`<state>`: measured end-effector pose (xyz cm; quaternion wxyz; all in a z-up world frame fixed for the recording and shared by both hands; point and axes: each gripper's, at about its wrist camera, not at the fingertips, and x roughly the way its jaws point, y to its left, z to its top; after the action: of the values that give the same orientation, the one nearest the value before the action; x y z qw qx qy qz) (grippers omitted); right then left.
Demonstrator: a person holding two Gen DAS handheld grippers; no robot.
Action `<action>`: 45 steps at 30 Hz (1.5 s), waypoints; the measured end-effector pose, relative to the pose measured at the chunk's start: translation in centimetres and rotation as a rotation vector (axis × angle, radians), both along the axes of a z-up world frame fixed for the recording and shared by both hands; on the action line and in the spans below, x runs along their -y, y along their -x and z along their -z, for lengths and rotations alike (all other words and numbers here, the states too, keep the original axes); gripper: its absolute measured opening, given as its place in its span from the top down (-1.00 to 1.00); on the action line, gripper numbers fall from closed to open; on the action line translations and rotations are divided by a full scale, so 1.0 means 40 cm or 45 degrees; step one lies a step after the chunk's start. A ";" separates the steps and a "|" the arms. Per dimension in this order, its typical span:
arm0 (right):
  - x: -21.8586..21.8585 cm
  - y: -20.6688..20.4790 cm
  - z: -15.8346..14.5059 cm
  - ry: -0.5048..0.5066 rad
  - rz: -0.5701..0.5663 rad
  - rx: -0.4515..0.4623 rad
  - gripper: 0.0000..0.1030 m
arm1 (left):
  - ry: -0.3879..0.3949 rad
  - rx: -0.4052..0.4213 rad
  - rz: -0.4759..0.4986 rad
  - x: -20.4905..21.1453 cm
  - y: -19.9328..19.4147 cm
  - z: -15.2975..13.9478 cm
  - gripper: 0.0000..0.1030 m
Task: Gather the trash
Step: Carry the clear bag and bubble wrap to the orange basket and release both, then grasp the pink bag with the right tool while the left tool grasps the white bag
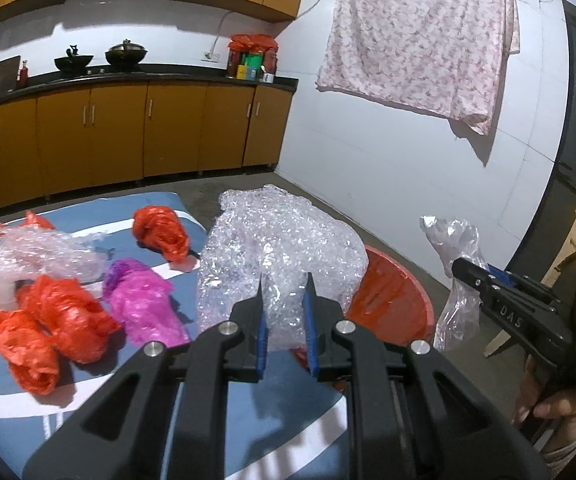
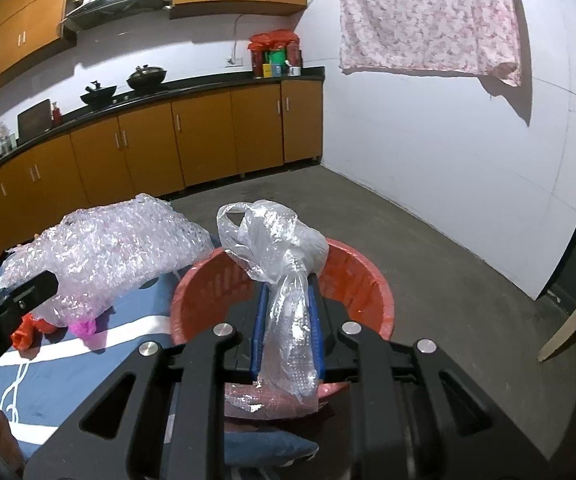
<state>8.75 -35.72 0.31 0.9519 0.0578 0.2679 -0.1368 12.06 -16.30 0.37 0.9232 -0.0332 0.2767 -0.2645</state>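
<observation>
My left gripper (image 1: pixel 285 282) is shut on a big wad of clear bubble wrap (image 1: pixel 280 240), held up over the right edge of the blue mat (image 1: pixel 16 412). My right gripper (image 2: pixel 288 286) is shut on a crumpled clear plastic bag (image 2: pixel 276 240) that hangs above the red basin (image 2: pixel 367 276). From the left wrist view, the right gripper (image 1: pixel 457 268) and its bag (image 1: pixel 453 240) are to the right, beyond the basin (image 1: pixel 391 296). In the right wrist view the left gripper (image 2: pixel 48 280) shows at the left edge, with the bubble wrap (image 2: pixel 108 244) behind it.
On the mat lie orange bags (image 1: pixel 48 320) (image 1: pixel 160 232), a pink bag (image 1: pixel 144 304) and more clear wrap (image 1: pixel 36 248). Brown cabinets (image 1: pixel 120 132) run along the back. A floral cloth (image 1: pixel 419 32) hangs on the white wall. Bare concrete floor (image 2: pixel 447 240) lies right of the basin.
</observation>
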 end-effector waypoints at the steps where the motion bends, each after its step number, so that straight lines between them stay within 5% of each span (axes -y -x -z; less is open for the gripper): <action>1: 0.005 -0.002 0.001 -0.001 0.006 0.001 0.62 | 0.001 -0.007 0.008 0.009 -0.008 0.005 0.69; 19: 0.089 -0.083 0.025 -0.098 0.086 0.017 0.62 | -0.012 -0.092 0.107 0.135 -0.106 0.078 0.67; 23: 0.097 -0.106 0.035 -0.113 0.080 0.014 0.46 | -0.008 -0.117 0.099 0.136 -0.125 0.093 0.25; 30: 0.093 -0.106 0.046 -0.102 0.070 0.002 -0.10 | -0.008 -0.133 0.032 0.089 -0.135 0.100 -0.04; 38: 0.061 -0.079 0.054 -0.093 0.043 -0.018 -0.36 | -0.040 -0.076 -0.143 -0.036 -0.099 0.069 -0.48; 45: -0.042 -0.071 0.042 -0.043 -0.070 -0.018 -0.38 | -0.113 0.000 -0.313 -0.173 -0.048 0.033 -0.62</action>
<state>11.60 -34.04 -1.38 0.9522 0.0655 0.2785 -0.1067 14.00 -9.37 -0.97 0.9492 -0.0262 0.2821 -0.1370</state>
